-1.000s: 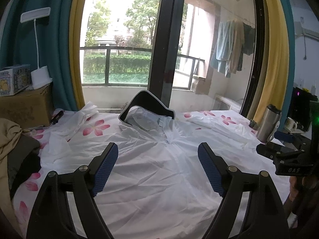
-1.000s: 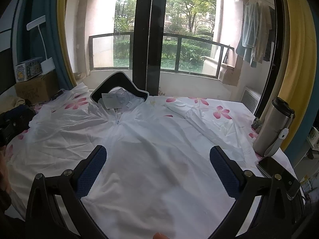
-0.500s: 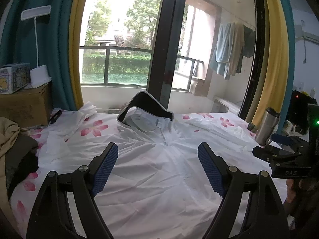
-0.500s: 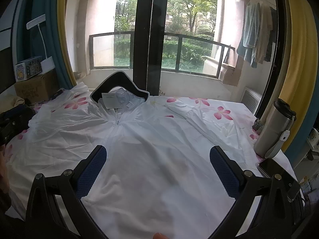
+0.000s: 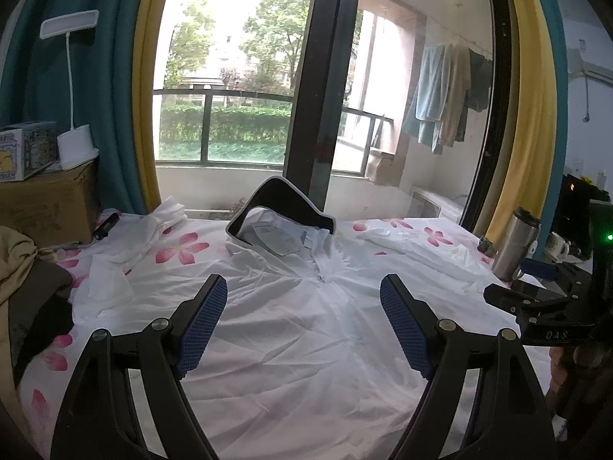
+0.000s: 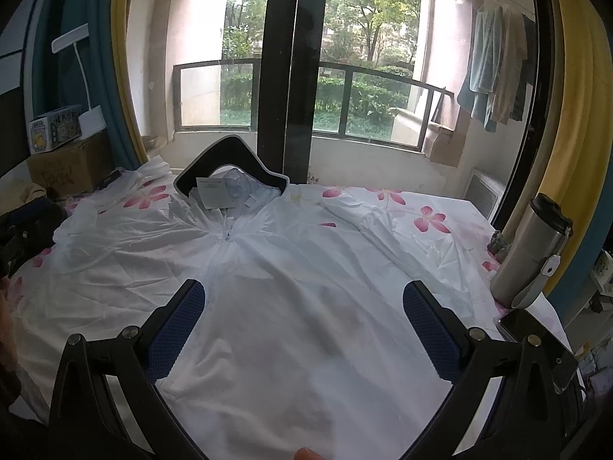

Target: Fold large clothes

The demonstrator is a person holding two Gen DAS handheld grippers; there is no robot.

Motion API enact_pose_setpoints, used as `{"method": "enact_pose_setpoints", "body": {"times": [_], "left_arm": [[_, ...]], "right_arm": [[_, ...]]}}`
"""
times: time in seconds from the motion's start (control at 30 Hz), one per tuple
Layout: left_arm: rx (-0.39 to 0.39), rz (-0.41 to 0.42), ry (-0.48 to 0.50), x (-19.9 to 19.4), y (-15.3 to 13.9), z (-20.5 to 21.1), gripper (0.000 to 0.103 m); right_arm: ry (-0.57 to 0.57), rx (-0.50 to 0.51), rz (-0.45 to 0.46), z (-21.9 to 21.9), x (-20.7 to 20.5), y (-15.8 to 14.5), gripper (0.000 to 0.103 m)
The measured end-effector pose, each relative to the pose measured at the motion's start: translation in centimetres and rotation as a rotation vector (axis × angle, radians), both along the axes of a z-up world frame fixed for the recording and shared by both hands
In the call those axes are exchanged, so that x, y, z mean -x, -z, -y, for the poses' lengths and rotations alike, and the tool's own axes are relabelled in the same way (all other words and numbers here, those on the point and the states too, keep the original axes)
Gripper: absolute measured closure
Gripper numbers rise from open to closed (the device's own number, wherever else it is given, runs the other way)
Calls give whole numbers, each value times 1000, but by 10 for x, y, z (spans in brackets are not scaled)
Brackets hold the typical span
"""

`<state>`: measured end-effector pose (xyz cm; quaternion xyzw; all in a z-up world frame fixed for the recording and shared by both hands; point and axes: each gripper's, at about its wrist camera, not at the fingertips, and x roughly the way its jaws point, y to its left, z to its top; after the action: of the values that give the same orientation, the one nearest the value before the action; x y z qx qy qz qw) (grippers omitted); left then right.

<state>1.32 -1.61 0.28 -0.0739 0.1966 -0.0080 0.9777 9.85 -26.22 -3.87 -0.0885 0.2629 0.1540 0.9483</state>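
Observation:
A large white zip-up jacket [image 5: 306,329] lies spread flat, front up, on a flower-print sheet [image 5: 180,249]; it also shows in the right wrist view [image 6: 299,291]. Its dark-rimmed hood [image 5: 283,203] stands up at the far end, with a paper tag [image 6: 212,191] inside. Both sleeves lie out to the sides. My left gripper [image 5: 302,326] is open and empty, held above the jacket's chest. My right gripper [image 6: 302,326] is open and empty above the jacket's lower body. The right gripper's body [image 5: 536,318] shows at the right edge of the left wrist view.
A steel tumbler [image 6: 532,253] and a phone [image 6: 536,349] sit at the sheet's right edge. A cardboard box [image 5: 49,199] with a lamp [image 5: 74,142] stands at the far left. Dark and tan clothes [image 5: 23,280] are piled at the left. A window lies beyond.
The left gripper has drifted slightly, so the jacket and tumbler sit a little lower and further left in its view. The right gripper is nearly still. Both stay open.

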Motion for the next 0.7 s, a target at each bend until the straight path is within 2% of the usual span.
{"method": "enact_pose_setpoints", "body": {"times": [0.4,0.7], "left_arm": [[-4,-12,6,-7,2,0,18],[-11,-53,12,-33,1,-5,18]], "right_arm": [[5,2,-10,-1,-7,2,1],[9,11,-34,0,-25,8,1]]}}
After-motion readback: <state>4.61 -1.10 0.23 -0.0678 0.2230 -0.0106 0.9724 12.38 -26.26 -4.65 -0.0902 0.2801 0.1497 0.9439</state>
